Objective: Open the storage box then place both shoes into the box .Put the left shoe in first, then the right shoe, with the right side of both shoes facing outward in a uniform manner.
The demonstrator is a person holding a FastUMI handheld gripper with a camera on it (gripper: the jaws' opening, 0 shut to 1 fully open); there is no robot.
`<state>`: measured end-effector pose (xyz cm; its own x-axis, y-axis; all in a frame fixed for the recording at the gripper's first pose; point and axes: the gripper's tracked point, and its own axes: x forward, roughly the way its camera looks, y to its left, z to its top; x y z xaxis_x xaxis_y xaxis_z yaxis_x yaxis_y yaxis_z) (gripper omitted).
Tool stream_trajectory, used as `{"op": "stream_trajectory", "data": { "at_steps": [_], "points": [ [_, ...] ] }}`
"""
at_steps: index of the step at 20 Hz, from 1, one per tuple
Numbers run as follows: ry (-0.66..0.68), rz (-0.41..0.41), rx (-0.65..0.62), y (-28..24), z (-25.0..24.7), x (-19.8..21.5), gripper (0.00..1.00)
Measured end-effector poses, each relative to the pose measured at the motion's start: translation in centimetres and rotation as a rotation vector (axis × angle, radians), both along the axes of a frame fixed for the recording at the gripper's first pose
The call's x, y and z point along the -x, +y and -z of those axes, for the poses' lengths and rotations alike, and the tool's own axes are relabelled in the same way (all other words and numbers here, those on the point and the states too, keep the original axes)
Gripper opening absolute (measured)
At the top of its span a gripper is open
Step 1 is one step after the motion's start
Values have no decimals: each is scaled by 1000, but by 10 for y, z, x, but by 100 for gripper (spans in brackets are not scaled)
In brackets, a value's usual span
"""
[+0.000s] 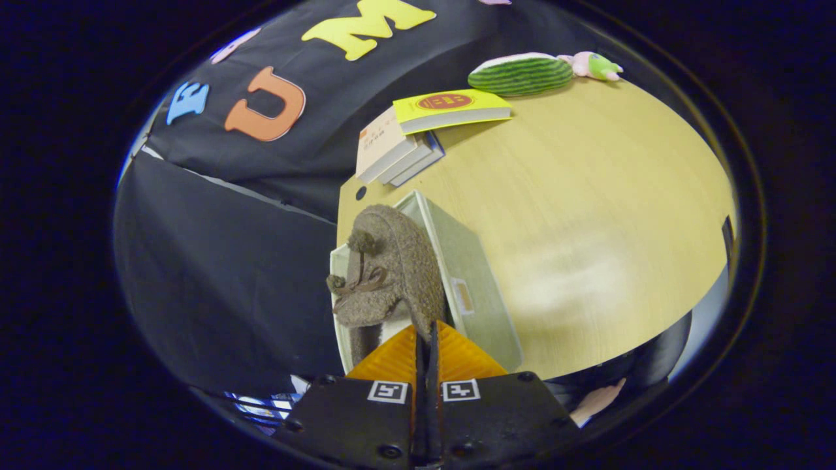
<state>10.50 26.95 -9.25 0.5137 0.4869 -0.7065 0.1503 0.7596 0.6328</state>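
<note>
My gripper (426, 331) is shut on the rim of a fuzzy brown shoe (392, 267) with a bow and two pom-poms. The shoe hangs just ahead of the fingers, over the open top of the pale storage box (480, 281). The box stands at the edge of the wooden table (588, 215), with a label holder on its side wall. A brown shape (366, 341) that may be the other shoe lies inside the box, below the held shoe and mostly hidden by it.
Beyond the box lies a stack of books (392, 153) with a yellow book (450, 108) on top. A watermelon plush (520, 73) and a small pink and green toy (595, 65) sit at the table's far edge. A hand (594, 399) shows beside the gripper.
</note>
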Motion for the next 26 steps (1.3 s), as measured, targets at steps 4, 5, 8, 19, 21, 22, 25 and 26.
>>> {"op": "stream_trajectory", "data": {
  "at_steps": [4, 5, 8, 19, 21, 22, 25, 26],
  "points": [
    [-103, -4, 74, -3, -11, -5, 43],
    [-152, -11, 100, -5, -21, -5, 47],
    [-353, -18, 196, -13, -53, -12, 65],
    [-1075, 163, 527, -119, -184, 67, 100],
    [-1122, 183, 544, -139, -187, 89, 100],
    [-1131, 189, 555, -150, -187, 97, 100],
    [-1124, 187, 562, -177, -177, 117, 100],
    [-1136, 191, 554, -183, -179, 123, 100]
  ]
}}
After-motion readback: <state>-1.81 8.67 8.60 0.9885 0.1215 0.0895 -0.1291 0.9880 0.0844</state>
